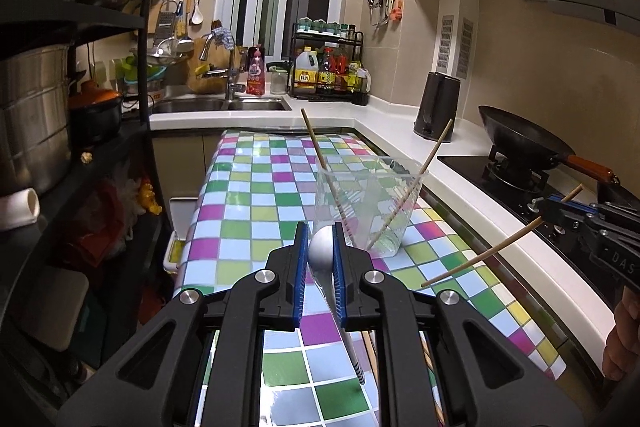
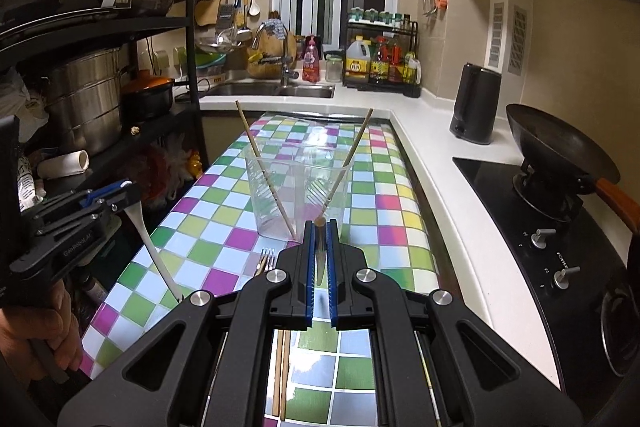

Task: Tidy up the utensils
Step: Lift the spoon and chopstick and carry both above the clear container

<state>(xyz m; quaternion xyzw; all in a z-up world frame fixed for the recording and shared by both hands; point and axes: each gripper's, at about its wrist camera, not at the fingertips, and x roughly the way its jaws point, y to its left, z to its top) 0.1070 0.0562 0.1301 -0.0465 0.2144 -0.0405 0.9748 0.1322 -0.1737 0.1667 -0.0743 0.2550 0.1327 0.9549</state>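
- Your left tongs [image 1: 321, 251] are clamped on a white spoon [image 1: 322, 247] by its bowl; the handle slants down toward the checkered worktop [image 1: 248, 195], just short of the clear plastic cup [image 1: 368, 203].
- Your right tongs [image 2: 320, 247] are clamped on a wooden chopstick [image 2: 320, 255], held in the air on the near side of that cup.
- Two chopsticks [image 2: 262, 167] already stand in the cup, leaning apart against opposite rims.
- A fork [image 2: 265, 261] lies flat on the worktop just in front of the cup, to its left.
- More chopsticks [image 2: 281, 375] lie on the worktop, nearer you than the fork.
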